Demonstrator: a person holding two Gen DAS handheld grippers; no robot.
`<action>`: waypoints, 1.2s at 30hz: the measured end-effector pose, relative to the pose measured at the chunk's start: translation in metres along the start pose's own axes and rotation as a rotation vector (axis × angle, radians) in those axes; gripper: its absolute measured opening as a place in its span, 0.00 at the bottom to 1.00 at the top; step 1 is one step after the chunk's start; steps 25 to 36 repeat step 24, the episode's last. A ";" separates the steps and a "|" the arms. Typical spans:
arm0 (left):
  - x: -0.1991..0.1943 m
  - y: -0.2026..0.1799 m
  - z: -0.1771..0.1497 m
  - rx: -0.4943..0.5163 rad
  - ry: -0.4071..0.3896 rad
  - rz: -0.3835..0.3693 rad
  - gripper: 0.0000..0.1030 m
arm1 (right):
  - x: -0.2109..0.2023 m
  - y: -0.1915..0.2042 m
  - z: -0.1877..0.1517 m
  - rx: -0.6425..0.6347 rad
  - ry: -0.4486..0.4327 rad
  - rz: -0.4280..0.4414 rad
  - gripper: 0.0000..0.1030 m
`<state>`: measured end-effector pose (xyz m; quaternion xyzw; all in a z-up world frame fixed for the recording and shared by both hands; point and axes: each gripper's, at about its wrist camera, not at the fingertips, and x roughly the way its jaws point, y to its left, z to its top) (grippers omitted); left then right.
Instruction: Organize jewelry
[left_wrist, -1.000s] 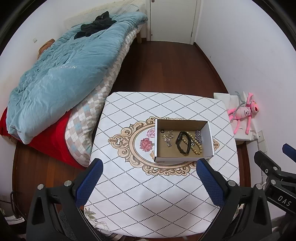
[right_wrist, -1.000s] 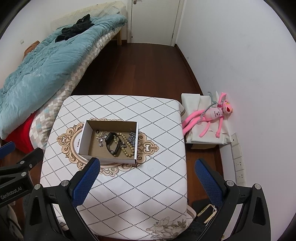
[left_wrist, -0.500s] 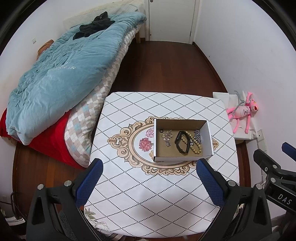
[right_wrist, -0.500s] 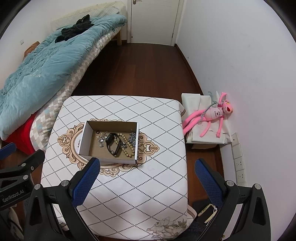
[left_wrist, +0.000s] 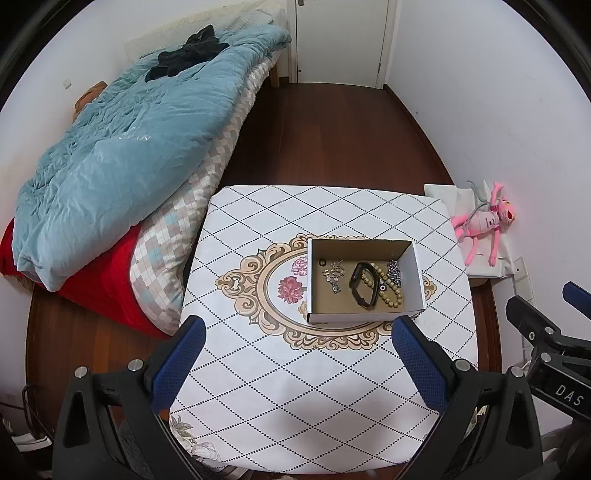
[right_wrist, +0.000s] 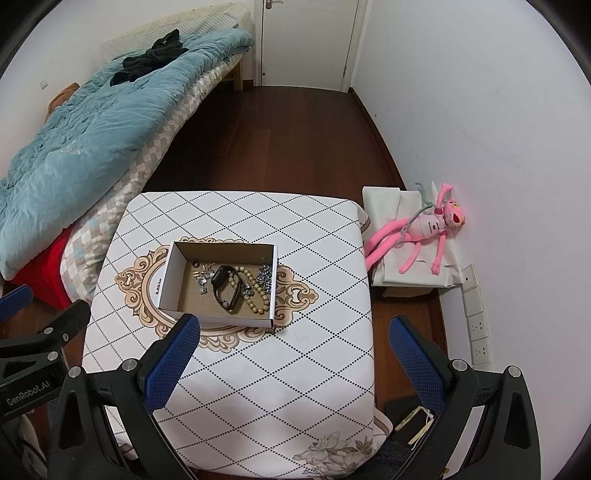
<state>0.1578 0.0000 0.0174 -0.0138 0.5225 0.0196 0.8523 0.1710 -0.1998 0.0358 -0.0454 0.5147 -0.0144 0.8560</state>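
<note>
Cardboard box (left_wrist: 364, 317) sits on the table (left_wrist: 295, 387) just ahead of the spread, empty left gripper (left_wrist: 295, 356), ahead-left of the equally wide right gripper (right_wrist: 293, 354), holding a black band (left_wrist: 364, 286), beads (left_wrist: 388, 290) and chains (left_wrist: 334, 275).

Desk (left_wrist: 295, 387) bare btwn claws & box (left_wrist: 364, 317); box open on top, walls ring jewelry (left_wrist: 365, 282).

Both wrist cameras look steeply down from high above the near edge of the table (left_wrist: 258, 369), facing the door (right_wrist: 310, 40). The left view sits further left; both share the cardboard box (left_wrist: 364, 318) (right_wrist: 218, 318), bed (left_wrist: 122, 147) and pink plush toy (right_wrist: 424, 229).
</note>
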 end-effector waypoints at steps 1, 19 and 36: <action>0.000 0.000 0.000 0.000 0.000 0.000 1.00 | 0.000 0.000 0.000 -0.001 0.000 0.000 1.00; 0.001 -0.002 0.000 0.009 0.010 -0.005 1.00 | -0.003 0.002 0.000 0.000 0.003 -0.003 1.00; 0.001 -0.001 -0.002 0.011 0.010 -0.005 1.00 | -0.004 0.005 -0.002 0.001 0.008 -0.002 1.00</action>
